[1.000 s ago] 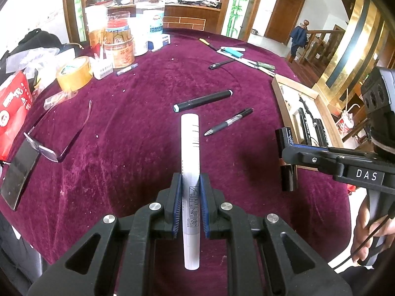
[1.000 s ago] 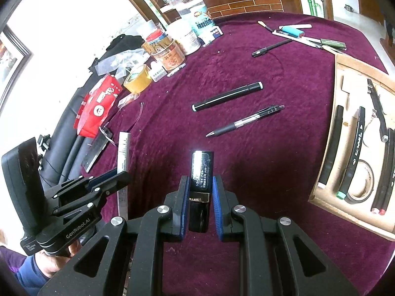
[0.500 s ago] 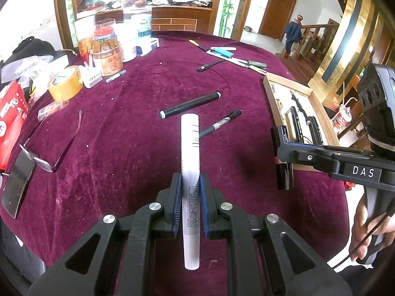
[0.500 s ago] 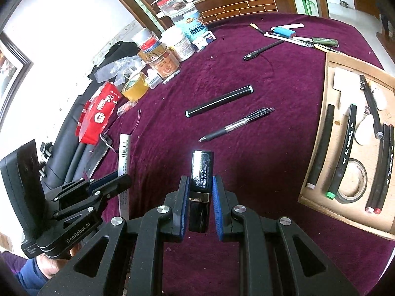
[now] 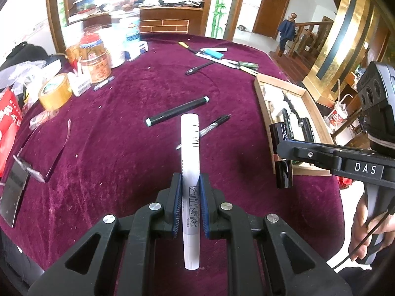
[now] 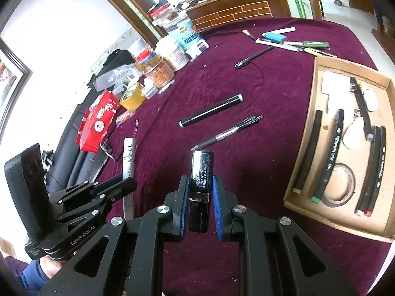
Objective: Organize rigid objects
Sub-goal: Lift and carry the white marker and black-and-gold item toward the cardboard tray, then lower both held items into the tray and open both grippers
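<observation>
Both grippers are closed on something above the purple velvet table [image 5: 118,153]. Nearest the left wrist camera, the left gripper [image 5: 190,190] has its blue-padded fingers pressed against a white tube [image 5: 190,153] with printed pictograms, which runs lengthwise between them and sticks out past the tips. The right gripper [image 6: 200,190] pinches a short glossy black case [image 6: 200,185] with a gold band and small white print, gripped around its middle.

Just beyond the held items, a black ballpoint pen [image 6: 229,132] and a black marker [image 6: 211,114] with pale end caps lie loose on the cloth, near each other but apart. To the right sits a shallow cardboard tray [image 6: 300,148] holding several dark markers, a roll of tape and some white pieces. Farther off lie another black pen [image 6: 254,58], then a cluster of small tools at the far edge, with jars [image 5: 95,60] and yellow tape [image 5: 54,93] on the left.
</observation>
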Tool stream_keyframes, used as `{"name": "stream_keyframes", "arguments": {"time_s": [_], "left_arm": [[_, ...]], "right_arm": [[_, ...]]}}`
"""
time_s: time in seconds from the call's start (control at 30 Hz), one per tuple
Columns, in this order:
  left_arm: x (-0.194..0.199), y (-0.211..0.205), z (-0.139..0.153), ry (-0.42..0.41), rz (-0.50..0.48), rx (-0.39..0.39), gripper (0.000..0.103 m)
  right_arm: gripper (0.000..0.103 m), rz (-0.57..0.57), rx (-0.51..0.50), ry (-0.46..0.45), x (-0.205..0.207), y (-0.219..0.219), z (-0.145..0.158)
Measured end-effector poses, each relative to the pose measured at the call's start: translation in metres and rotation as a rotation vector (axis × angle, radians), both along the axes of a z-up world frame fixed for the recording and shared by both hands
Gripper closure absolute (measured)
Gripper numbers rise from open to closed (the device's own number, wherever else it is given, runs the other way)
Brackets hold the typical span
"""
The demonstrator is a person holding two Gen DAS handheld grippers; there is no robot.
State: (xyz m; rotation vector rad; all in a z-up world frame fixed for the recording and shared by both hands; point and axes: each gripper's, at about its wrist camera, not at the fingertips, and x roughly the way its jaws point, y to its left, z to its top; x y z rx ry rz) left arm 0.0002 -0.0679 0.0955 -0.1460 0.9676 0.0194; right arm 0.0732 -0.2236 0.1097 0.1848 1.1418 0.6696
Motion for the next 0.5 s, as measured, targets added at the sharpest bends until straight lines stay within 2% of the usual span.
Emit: {"name": "stream_keyframes", "arguments": {"time_s": [0.23,0.5], "left_arm": [[0.021,-0.024,0.017,-0.036,-0.05,-0.012,0.091],[0.06,-0.076,0.027,-0.042,-0.165,-0.036,0.091]], "right_arm": [[0.087,-0.071,0.016,-0.027,0.01,-0.038,0.018],[0.087,-0.199,0.021,-0.039,0.031,-0.103,0.028]]}}
